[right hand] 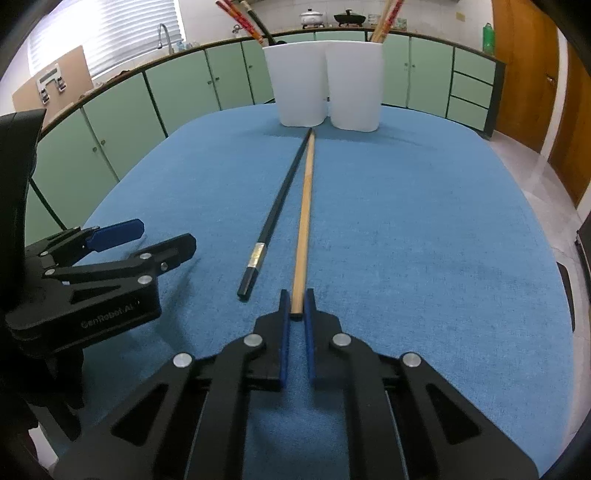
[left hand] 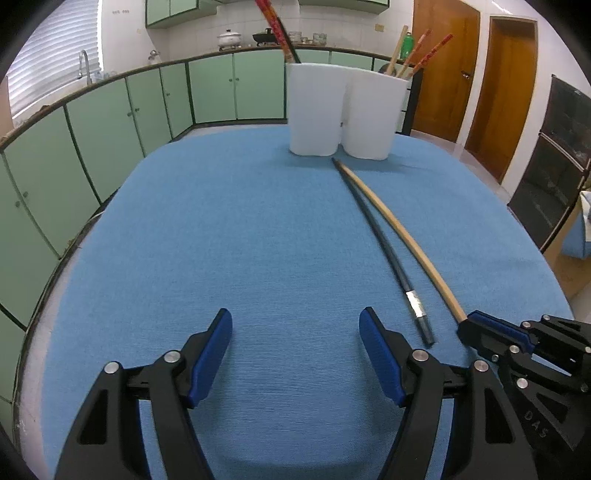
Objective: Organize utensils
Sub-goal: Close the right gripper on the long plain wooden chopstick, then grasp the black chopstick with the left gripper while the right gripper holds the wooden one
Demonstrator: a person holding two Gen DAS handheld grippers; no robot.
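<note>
Right gripper (right hand: 297, 314) fingers clamp wooden chopstick (right hand: 305, 218); left gripper (left hand: 295, 354) spread wide.

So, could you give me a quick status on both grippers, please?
Left gripper open, empty. Right gripper shut on wooden chopstick end. Black chopstick alongside on cloth; path to white holders clear.

**Around your workspace**

You have a blue cloth (left hand: 229, 236) filling the middle of both frames. Green cabinets (left hand: 110, 122) curve along the left and top. At upper left you see a tap (left hand: 84, 64) by blinds (left hand: 55, 55). A white pot (right hand: 312, 16) sits top centre, wooden doors (left hand: 480, 70) at upper right.
</note>
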